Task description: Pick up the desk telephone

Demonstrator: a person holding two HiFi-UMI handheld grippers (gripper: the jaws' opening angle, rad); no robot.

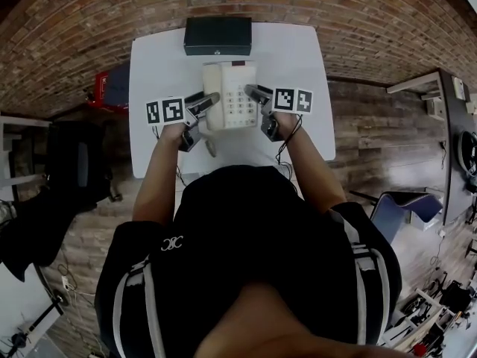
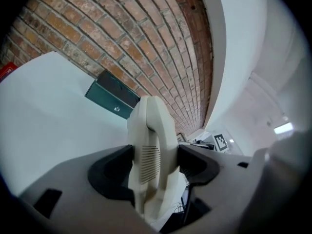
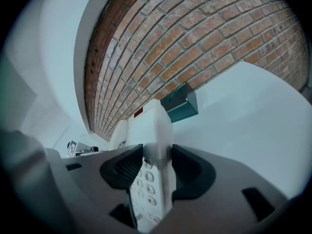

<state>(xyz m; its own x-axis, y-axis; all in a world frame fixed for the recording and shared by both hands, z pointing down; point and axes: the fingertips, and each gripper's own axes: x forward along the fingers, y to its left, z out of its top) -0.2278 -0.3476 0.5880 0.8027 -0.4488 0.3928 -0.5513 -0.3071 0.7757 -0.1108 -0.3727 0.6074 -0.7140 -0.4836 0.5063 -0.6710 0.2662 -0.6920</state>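
Head view gives me the desk telephone (image 1: 231, 95) over the middle of the white table (image 1: 156, 66), caught between both tools: the left gripper (image 1: 209, 101) on its left flank, the right gripper (image 1: 253, 94) on its right flank, keypad facing up between them. In the left gripper view I see that gripper's dark pads pressed against the cream casing from both sides, pinching the handset side of the phone. The right gripper view shows the same on the other edge, with the pads clamped on the casing and the number keys just beside one of them. Whether the base is clear of the tabletop I cannot say from these angles. Past the phone, a dark box (image 1: 218, 36) sits at the table's far edge, near the phone but apart from it, with the brick wall (image 1: 335, 13) right behind. To either side of the phone the tabletop is bare white out to its left and right edges. A red object (image 1: 100, 88) lies beyond the left edge.
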